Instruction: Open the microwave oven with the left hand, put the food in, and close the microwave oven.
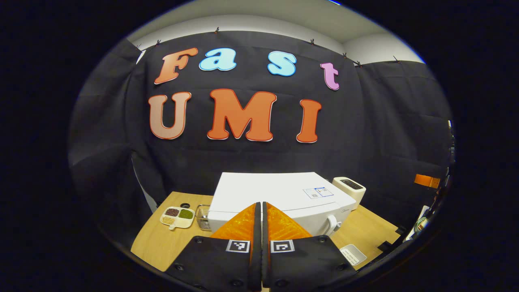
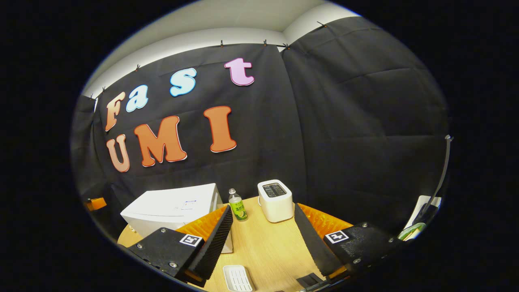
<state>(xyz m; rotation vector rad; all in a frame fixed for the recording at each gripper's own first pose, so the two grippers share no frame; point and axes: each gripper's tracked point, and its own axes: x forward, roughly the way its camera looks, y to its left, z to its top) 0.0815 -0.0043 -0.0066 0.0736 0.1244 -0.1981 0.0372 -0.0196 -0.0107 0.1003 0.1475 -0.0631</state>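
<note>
1. Microwave: white box, door closed, curved handle at front right; sits on wood table.
2. Left gripper: jaws pressed together, above microwave front.
3. Right gripper: jaws spread, nothing between, right of microwave.
4. Toaster, bottle: right of microwave.

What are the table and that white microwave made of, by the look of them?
The table looks like light wood or a wood-look laminate: pale tan with fine straight grain lines and a matte surface. The microwave seems to be smooth white painted metal or plastic: its flat top reflects light softly. Which of the two cannot be told.
</note>
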